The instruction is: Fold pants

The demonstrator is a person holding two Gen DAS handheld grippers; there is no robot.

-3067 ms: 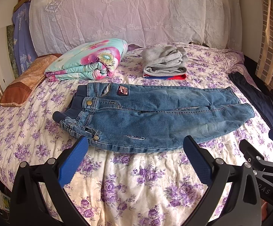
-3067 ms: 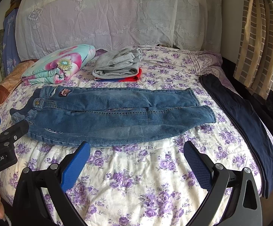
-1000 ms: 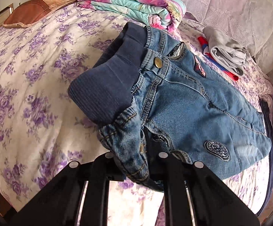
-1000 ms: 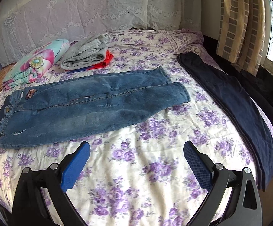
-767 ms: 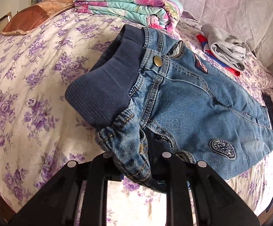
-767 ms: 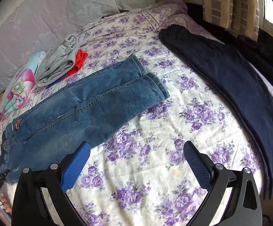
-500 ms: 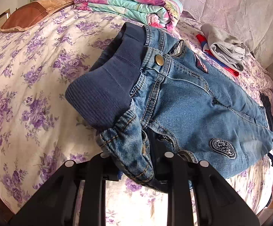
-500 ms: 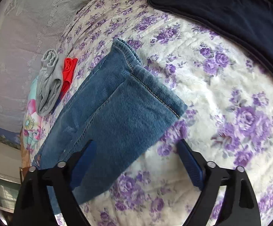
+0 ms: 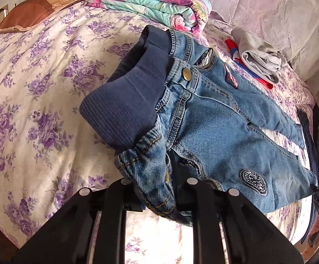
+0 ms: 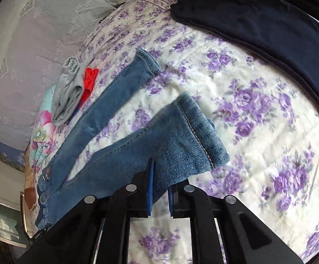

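The left gripper (image 9: 157,194) at the bottom centre of its view is pinched tight on the near corner of the jeans (image 9: 214,118), right where the denim waist meets the ribbed navy waistband (image 9: 124,110), and the cloth bunches up between the black fingers. The right gripper (image 10: 160,190), also bottom centre in its own view, is clamped on the near leg's hem (image 10: 199,136), blue pads pressed close with denim between them. So each end of the near edge is held, and the near leg rides a little off the floral bedspread (image 10: 269,132) while the far leg (image 10: 119,96) lies flat, slanting toward the upper left of the right view, a strip of sheet showing between the two legs. The long axis of the jeans runs from one gripper to the other; from the left fingers the garment stretches away to the right of frame, from the right fingers it runs down to the lower left. The coming move, I'd judge, is to carry the held edge away over the far leg, both hands travelling together so the legs stack evenly. A folded flowered blanket (image 9: 150,4), a grey folded garment (image 9: 258,59) and dark trousers (image 10: 269,26) lie beyond, well apart from the jeans.
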